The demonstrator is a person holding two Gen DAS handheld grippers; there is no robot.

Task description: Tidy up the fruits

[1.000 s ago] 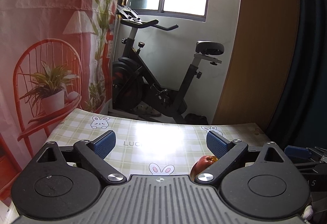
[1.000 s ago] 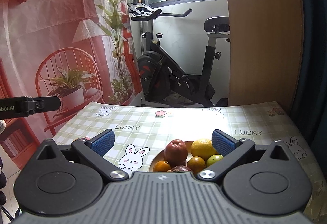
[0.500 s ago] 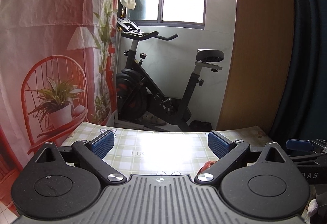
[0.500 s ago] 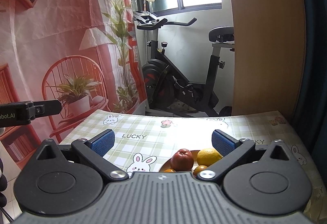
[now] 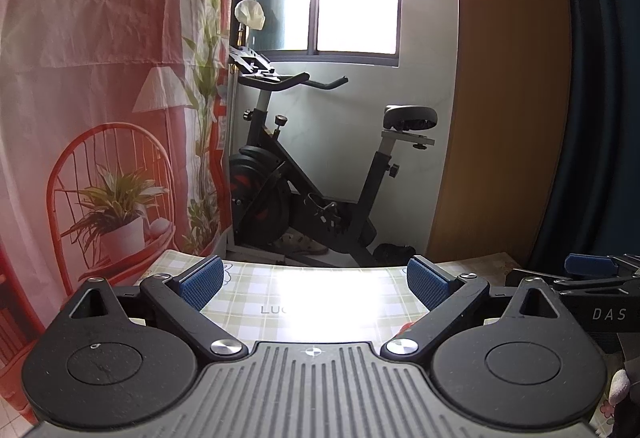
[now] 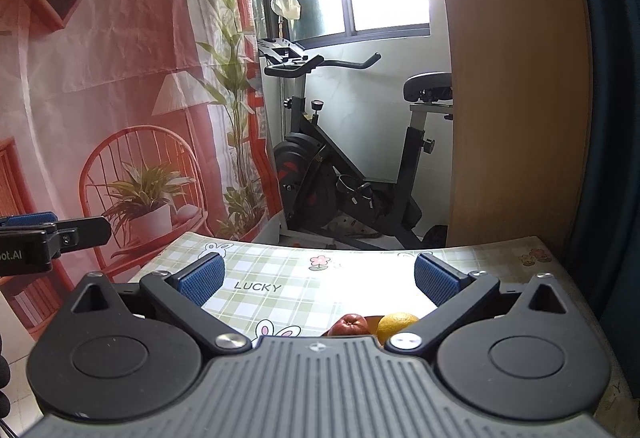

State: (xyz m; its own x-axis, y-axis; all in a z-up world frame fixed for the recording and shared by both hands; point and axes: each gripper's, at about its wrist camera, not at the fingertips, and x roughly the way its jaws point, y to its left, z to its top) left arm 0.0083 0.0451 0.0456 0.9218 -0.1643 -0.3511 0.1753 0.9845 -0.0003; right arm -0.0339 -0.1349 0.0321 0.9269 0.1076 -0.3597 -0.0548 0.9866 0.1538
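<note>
In the right wrist view a red apple (image 6: 349, 325) and a yellow-orange citrus fruit (image 6: 396, 324) peek over the gripper body; the plate under them is mostly hidden. My right gripper (image 6: 318, 278) is open, held above the table with nothing between its blue pads. In the left wrist view my left gripper (image 5: 314, 280) is also open and empty, and only a sliver of the red apple (image 5: 405, 327) shows beside its right finger. The right gripper (image 5: 592, 272) appears at the right edge of the left wrist view, and the left gripper (image 6: 44, 234) at the left edge of the right wrist view.
The table (image 6: 288, 278) wears a green checked cloth with rabbits and the word LUCKY. Beyond its far edge stand an exercise bike (image 6: 352, 158), a wooden panel (image 6: 512, 98) and a red printed backdrop (image 6: 100, 78). A dark curtain (image 5: 600, 98) hangs at the right.
Both grippers have tilted up and pulled back: the table and fruit have sunk lower in both views. Most of the fruit plate has dropped behind the right gripper's body. Both stayed open.
</note>
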